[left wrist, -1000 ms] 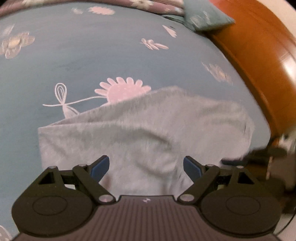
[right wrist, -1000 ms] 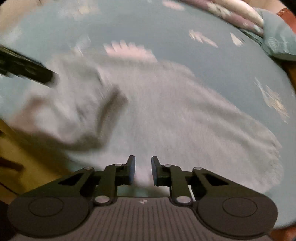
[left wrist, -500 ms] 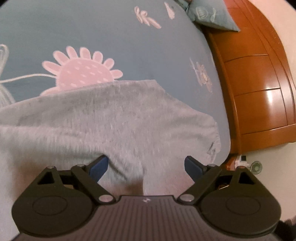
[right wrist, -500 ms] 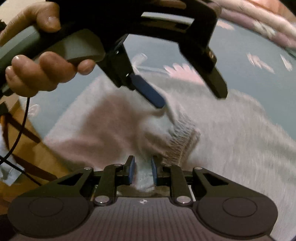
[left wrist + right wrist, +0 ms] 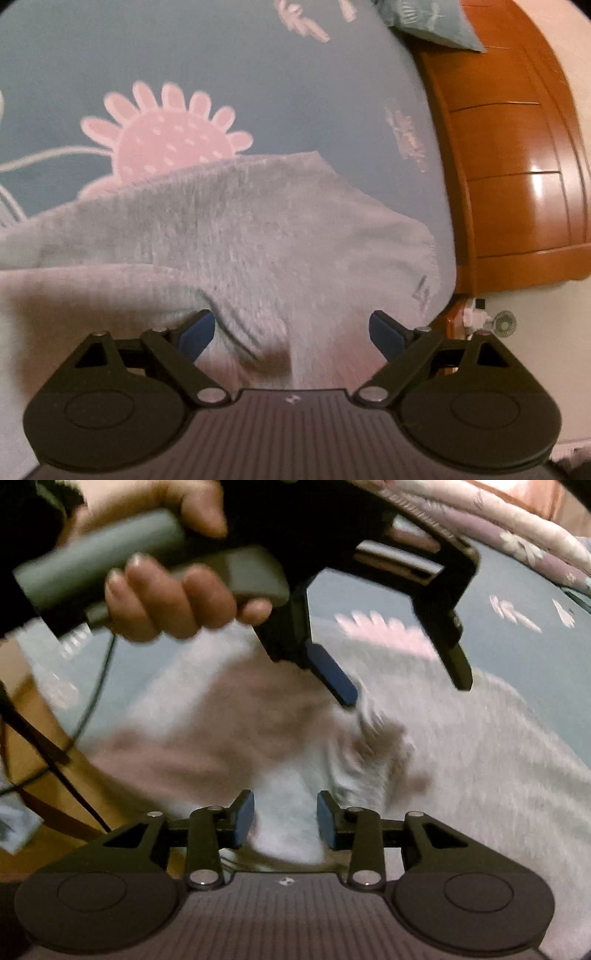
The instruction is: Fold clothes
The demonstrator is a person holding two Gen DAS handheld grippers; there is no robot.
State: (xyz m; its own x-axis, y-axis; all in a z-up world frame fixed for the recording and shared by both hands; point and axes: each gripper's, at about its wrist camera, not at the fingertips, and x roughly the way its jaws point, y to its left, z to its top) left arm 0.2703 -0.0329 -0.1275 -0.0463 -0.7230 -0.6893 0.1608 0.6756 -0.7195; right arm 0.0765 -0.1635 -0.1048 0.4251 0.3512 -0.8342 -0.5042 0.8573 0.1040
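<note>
A bed fills the scene, its blue-grey cover (image 5: 258, 74) smooth and matte, printed with a big pink daisy (image 5: 166, 136) and paler white sprigs. To the right of the mattress rises a glossy orange-brown wooden bed frame (image 5: 517, 177) with curved panels, and a small teal pillow (image 5: 432, 26) lies at the upper right corner. On the floor by the frame stands a tiny white fan (image 5: 502, 323).

The task's thing, a pale grey sweater (image 5: 258, 236), fuzzy and finely ribbed, lies spread on the cover near the bed's edge, covering the lower part of the daisy; its hem reaches toward the wooden frame, with a small dark mark near that edge.

In the right wrist view, at the left, a hand (image 5: 173, 602) grips a grey handle with a thin dark cable hanging from it. This carries the left gripper (image 5: 291, 330), its jaws spread wide with blue pads; a bunched fold of sweater lies between them, and one pad seems to brush the knit, though blur leaves it unclear.

Further right and lower, the right gripper (image 5: 285, 819) has its jaws opening, parted to a moderate gap; a pale fold of the sweater sits between the pads, which do not visibly press on it. A pink flowered quilt (image 5: 517, 542) lies bunched at the far upper right.
</note>
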